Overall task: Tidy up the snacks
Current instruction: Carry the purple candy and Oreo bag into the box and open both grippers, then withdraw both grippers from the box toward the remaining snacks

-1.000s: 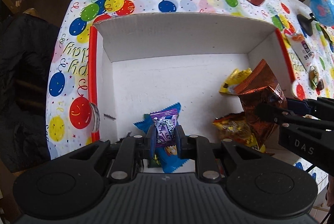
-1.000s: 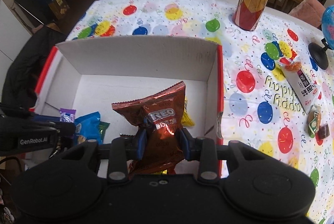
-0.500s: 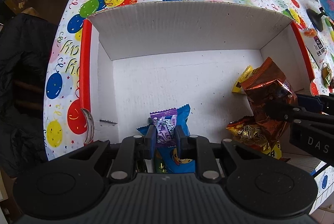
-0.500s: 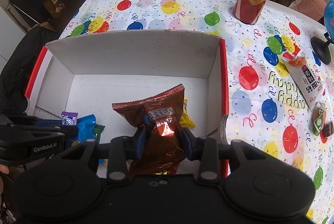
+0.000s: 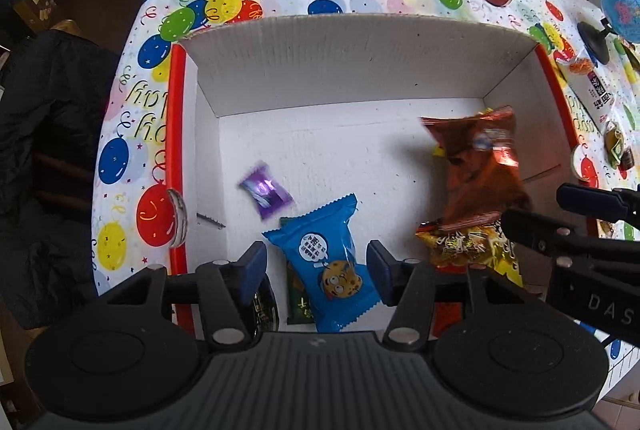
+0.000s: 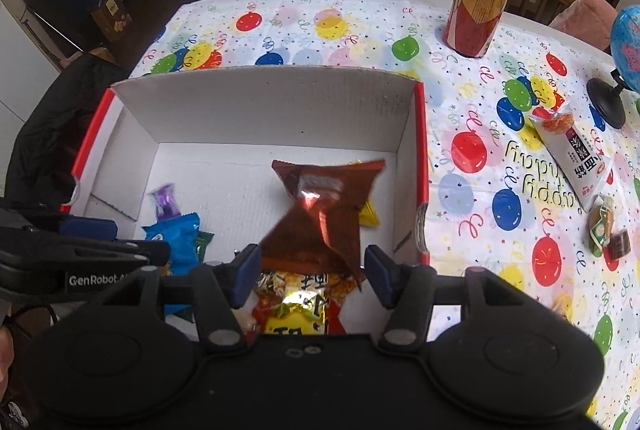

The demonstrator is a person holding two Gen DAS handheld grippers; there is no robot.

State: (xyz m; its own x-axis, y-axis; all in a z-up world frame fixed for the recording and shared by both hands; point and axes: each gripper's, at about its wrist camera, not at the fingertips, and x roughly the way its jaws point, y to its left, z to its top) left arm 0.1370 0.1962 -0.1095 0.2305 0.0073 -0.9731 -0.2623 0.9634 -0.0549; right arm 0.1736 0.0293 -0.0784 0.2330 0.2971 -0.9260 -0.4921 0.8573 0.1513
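A white cardboard box (image 5: pixel 352 61) with red edges stands on the balloon tablecloth. Above its near left corner my left gripper (image 5: pixel 316 262) has its jaws opening and grips nothing. A blurred purple candy (image 5: pixel 264 191) lies loose on the box floor ahead of it, and a blue cookie packet (image 5: pixel 332 266) lies below the fingers. My right gripper (image 6: pixel 312 264) is opening too. The brown Oreo bag (image 6: pixel 324 205) is blurred and free of its pads, dropping onto a gold snack pack (image 6: pixel 296 302).
On the cloth right of the box are a tall orange drink bottle (image 6: pixel 480 1), a globe on a black stand (image 6: pixel 628 41), a white sachet (image 6: pixel 572 153) and small wrapped snacks (image 6: pixel 604 230). A dark jacket (image 5: pixel 40 149) hangs at the table's left edge.
Both grippers went from shut to open. The purple candy dropped from the left one onto the box floor, and the brown Oreo bag slipped out of the right one.
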